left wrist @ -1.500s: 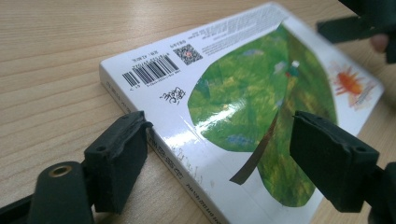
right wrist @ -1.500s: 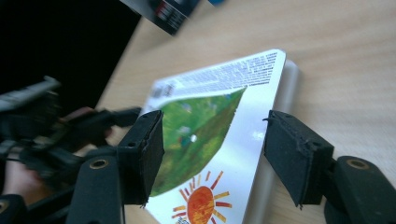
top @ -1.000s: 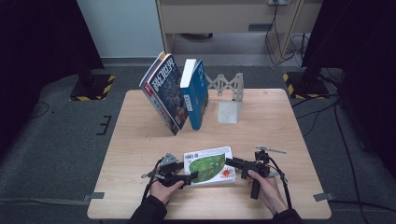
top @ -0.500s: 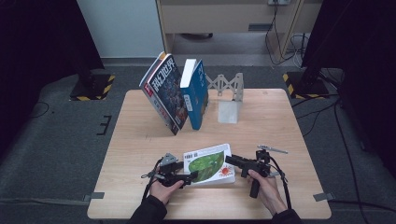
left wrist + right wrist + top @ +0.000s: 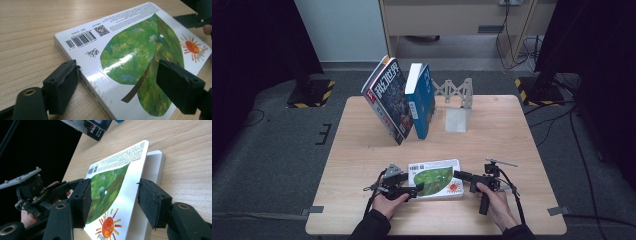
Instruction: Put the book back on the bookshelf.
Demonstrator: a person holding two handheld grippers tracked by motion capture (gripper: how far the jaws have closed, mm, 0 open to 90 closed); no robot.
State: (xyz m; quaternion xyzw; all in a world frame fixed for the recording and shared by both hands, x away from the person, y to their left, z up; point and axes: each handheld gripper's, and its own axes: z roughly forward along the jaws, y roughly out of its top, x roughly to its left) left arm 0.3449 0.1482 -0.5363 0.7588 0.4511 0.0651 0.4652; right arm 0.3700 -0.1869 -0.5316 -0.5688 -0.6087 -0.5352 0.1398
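A picture book [image 5: 435, 178] with a green leaf and an orange sun on its white cover lies flat near the table's front edge. My left gripper [image 5: 417, 189] is at the book's left end. In the left gripper view it [image 5: 117, 82] stands open, one jaw by the spine at table level and the other over the cover [image 5: 140, 62]. My right gripper [image 5: 458, 174] is at the book's right end. In the right gripper view it [image 5: 113, 195] is open around the cover [image 5: 112, 182], which is raised a little off the white page block [image 5: 155, 162].
At the back of the wooden table [image 5: 522, 135] a magazine [image 5: 387, 100] and a blue book [image 5: 422, 100] lean together. A grey metal bookend [image 5: 458, 102] stands right of them. The far right half of the table is bare wood.
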